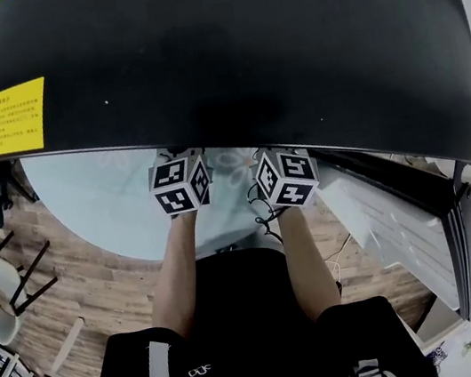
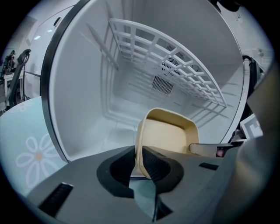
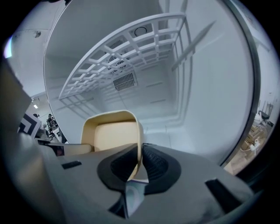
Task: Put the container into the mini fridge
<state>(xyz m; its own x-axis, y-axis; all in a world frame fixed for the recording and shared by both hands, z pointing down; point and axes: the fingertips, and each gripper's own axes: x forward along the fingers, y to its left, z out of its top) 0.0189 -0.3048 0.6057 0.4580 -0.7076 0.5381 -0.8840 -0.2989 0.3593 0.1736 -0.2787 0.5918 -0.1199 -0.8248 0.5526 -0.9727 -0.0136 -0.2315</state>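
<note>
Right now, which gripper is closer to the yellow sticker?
Left. Both hold the container, but the left gripper sits toward the yellow sticker; the right gripper is farther right.

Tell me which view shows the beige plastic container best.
Left gripper view: the beige plastic container appears largest, rim and inside visible, left gripper clamped on its wall. Right gripper view shows nearly as much; head view, nothing.

- Head view: the black top of the mini fridge (image 1: 219, 41) covers the container (image 2: 170, 131) and both sets of jaws.
- Print on the yellow label (image 1: 11, 117) is too small to read.
- The container's underside drops behind the left gripper (image 2: 139, 162) and the right gripper (image 3: 141, 162).
</note>
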